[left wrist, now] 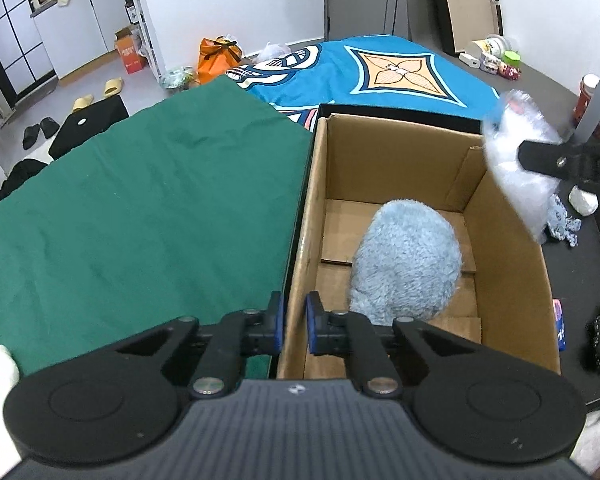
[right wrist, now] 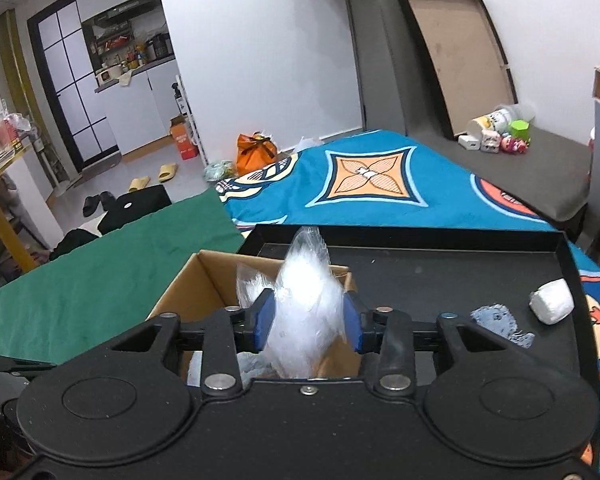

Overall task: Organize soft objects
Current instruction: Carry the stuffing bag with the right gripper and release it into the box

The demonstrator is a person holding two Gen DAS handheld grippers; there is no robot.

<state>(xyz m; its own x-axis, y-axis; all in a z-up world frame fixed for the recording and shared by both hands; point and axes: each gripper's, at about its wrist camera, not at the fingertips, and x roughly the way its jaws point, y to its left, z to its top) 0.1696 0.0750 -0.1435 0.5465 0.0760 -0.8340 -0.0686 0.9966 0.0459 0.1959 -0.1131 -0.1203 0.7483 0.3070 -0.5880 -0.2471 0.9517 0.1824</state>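
1. Left wrist view: the left gripper [left wrist: 294,322] has its jaws clenched on the left wall of the cardboard box [left wrist: 300,240]. A fluffy blue plush [left wrist: 408,256] lies inside.
2. Right wrist view: the right gripper [right wrist: 306,326] holds a crinkly plastic bag [right wrist: 304,312] over the box; its jaws are around the bag's middle. The bag looks light and slippery, so a mid-body hold is best.

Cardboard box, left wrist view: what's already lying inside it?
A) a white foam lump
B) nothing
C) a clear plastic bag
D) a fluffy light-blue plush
D: a fluffy light-blue plush lies on the floor of the cardboard box; the clear plastic bag sits between the right gripper pads above the rim.
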